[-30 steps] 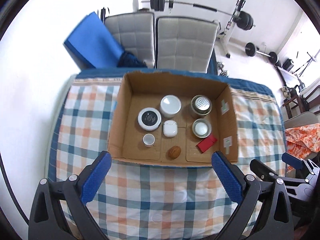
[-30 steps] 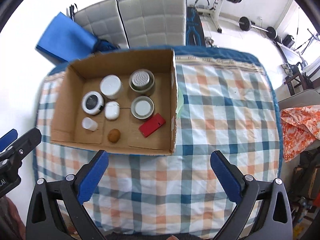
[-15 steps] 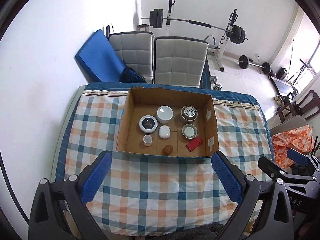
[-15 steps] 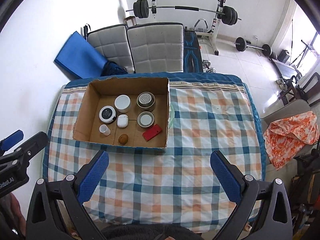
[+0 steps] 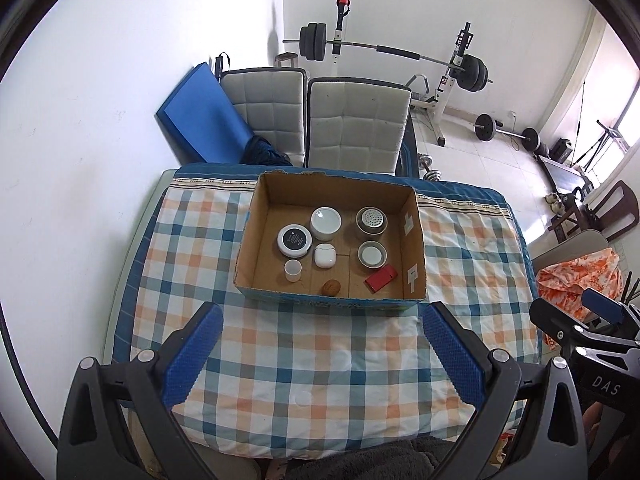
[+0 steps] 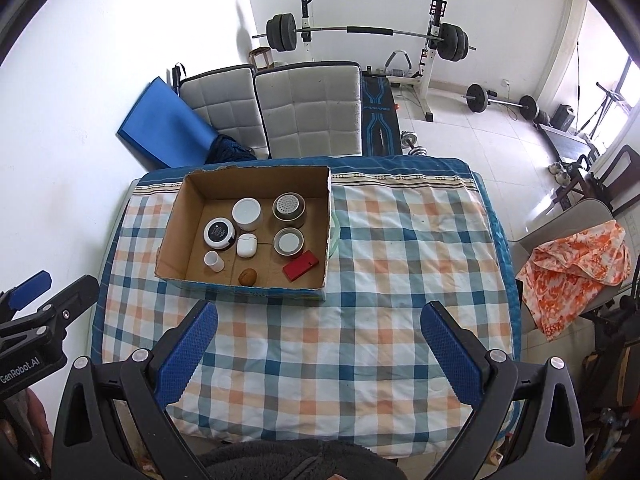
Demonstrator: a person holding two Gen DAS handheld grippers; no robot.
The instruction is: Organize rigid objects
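Left claw (image 5: 320,356): spread wide and empty, held high above the near edge of the bench (image 5: 280,360).
Right claw (image 6: 316,354): likewise spread, nothing between the blue pads, well apart from everything.
Box (image 6: 182,216): an open cardboard box is set on the checked cloth, toward the far left part of the bench in the right wrist view.
Contents: a black-topped round tin (image 5: 294,240), a white jar (image 5: 326,222), a perforated-lid tin (image 5: 371,221), a white-lidded tin (image 5: 372,254), a white earbud case (image 5: 323,255), a small white cup (image 5: 293,271), a walnut (image 5: 331,287) and a red case (image 5: 381,278) are all seen inside, each apart from the walls.
Beside the box: a pale greenish rim (image 6: 335,236) is glimpsed against the right wall; what it is cannot be made out, possibly a plate.
Step in hand: the sorting is judged finished, with nothing rigid left loose on the cloth.
Doing it well: both claws are best kept spread and clear of the box, so that nothing is knocked.
Change from earlier: compared with a second ago, both cameras are raised and drawn back, so the box appears smaller and more of the room is shown; the contents are unchanged.
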